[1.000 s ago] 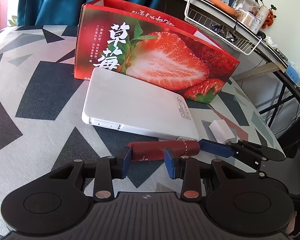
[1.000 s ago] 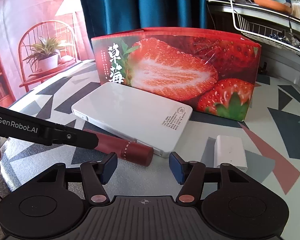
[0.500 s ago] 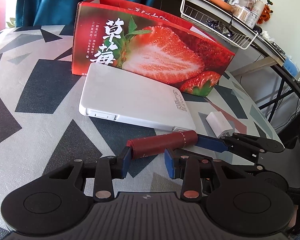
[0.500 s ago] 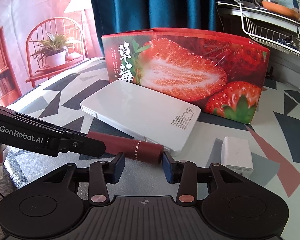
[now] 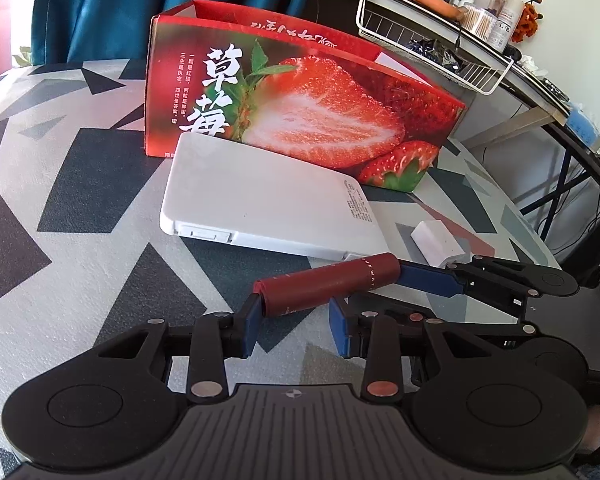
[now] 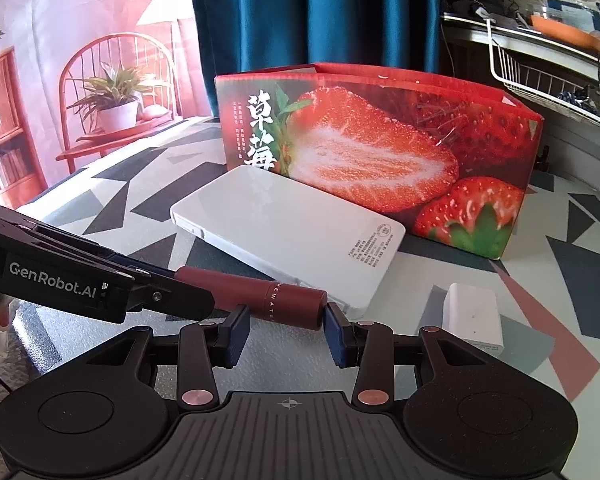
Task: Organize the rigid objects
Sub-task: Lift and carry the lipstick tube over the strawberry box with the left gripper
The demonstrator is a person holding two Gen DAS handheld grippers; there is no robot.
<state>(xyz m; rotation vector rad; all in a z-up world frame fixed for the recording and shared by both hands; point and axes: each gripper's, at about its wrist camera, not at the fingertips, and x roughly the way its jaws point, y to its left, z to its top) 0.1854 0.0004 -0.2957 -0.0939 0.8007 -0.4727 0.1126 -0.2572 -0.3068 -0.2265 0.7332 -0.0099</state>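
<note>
Right now the dark red tube (image 5: 328, 286) is held off the worktop (image 5: 80, 216) between both tools, lying roughly level and crosswise. In the left wrist view the left gripper (image 5: 294, 326) has its blue pads on either side of the tube's near end, the 9 o'clock pad pressed against the tube's end face and the 3 o'clock pad tucked under its body, so its jaws look closed on the tube, though the exact contact on the 3 o'clock side is hard to tell. The right gripper (image 5: 432, 280) reaches in from 3 o'clock in that view, one blue finger running up to the tube's far end.

In the right wrist view the right gripper (image 6: 286, 330) has its two pads flanking the lettered cap end of the tube (image 6: 268, 298), both pads touching or very nearly touching it; its jaws are narrowed around the cap. The left gripper (image 6: 172, 300) comes in from 9 o'clock there, covering the tube's other end.

Just beyond the tube, toward 12 o'clock, a flat white slab (image 6: 288, 228) lies on the patterned worktop, its far edge leaning against or just beside the strawberry-printed box (image 6: 380, 160). A small white block (image 6: 474, 318) sits on the worktop at 3 o'clock, apart from the slab. A white wire basket (image 5: 432, 44) hangs at 1 o'clock.
</note>
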